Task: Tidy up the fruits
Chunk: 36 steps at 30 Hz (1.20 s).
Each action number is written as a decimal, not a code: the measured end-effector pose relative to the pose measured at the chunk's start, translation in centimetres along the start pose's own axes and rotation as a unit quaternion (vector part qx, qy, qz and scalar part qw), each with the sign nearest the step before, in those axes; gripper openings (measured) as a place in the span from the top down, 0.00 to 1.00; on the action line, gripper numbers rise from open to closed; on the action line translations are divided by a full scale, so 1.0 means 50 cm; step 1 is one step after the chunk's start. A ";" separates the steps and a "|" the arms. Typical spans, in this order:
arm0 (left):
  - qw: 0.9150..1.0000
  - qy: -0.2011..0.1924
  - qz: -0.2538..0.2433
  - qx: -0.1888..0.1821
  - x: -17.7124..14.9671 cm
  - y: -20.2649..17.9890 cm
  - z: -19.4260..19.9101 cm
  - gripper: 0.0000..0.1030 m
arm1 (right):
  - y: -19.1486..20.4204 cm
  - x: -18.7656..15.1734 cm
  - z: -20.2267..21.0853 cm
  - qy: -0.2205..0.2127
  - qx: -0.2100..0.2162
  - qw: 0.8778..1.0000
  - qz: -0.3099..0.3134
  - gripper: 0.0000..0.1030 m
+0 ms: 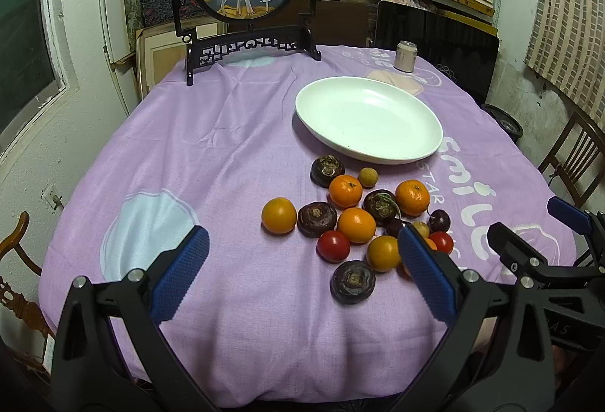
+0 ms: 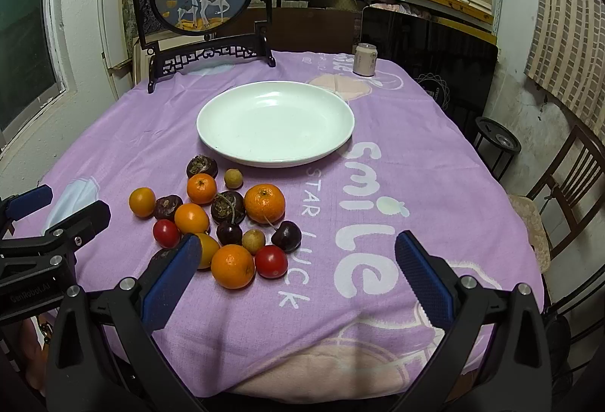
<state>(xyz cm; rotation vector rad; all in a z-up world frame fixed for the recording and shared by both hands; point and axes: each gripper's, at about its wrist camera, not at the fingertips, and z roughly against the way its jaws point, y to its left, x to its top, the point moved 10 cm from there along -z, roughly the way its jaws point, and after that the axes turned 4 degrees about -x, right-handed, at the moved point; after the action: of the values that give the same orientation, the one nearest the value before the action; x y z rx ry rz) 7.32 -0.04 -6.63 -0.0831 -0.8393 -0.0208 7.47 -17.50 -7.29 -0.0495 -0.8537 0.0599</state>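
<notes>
Left gripper: the left gripper is spread wide and holds nothing. It hangs just above the purple cloth, with its right finger in front of the near fruits.
Right gripper: the right gripper is spread wide too, and holds nothing. Its left finger hides part of 1 yellow fruit.
Fruit pile: the fruit pile sits on the counter, near the grippers and in front of the plate. The fruits touch each other.
Plate: the white plate is bare, just behind the pile.
Risk 1: round fruits may roll off the counter if a finger bumps the pile.
Risk 2: the red tomato is likely soft, so a hard squeeze could squash it.
Risk 3: the 2 grippers are close and could knock together over the pile.
</notes>
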 end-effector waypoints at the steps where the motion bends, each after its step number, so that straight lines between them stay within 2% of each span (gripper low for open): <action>1: 1.000 0.000 0.000 0.000 0.000 0.000 0.000 0.02 | 0.000 0.000 0.000 0.000 0.000 1.000 0.000 0.01; 36: 1.000 0.004 -0.001 0.001 0.003 0.007 0.003 0.02 | -0.002 -0.004 -0.008 0.003 0.002 1.000 -0.002 0.01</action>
<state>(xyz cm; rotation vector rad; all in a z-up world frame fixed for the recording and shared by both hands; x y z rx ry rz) 7.32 0.34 -6.44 -0.0814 -0.8312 -0.0217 7.66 -17.62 -7.68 -0.0431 -0.8470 0.0570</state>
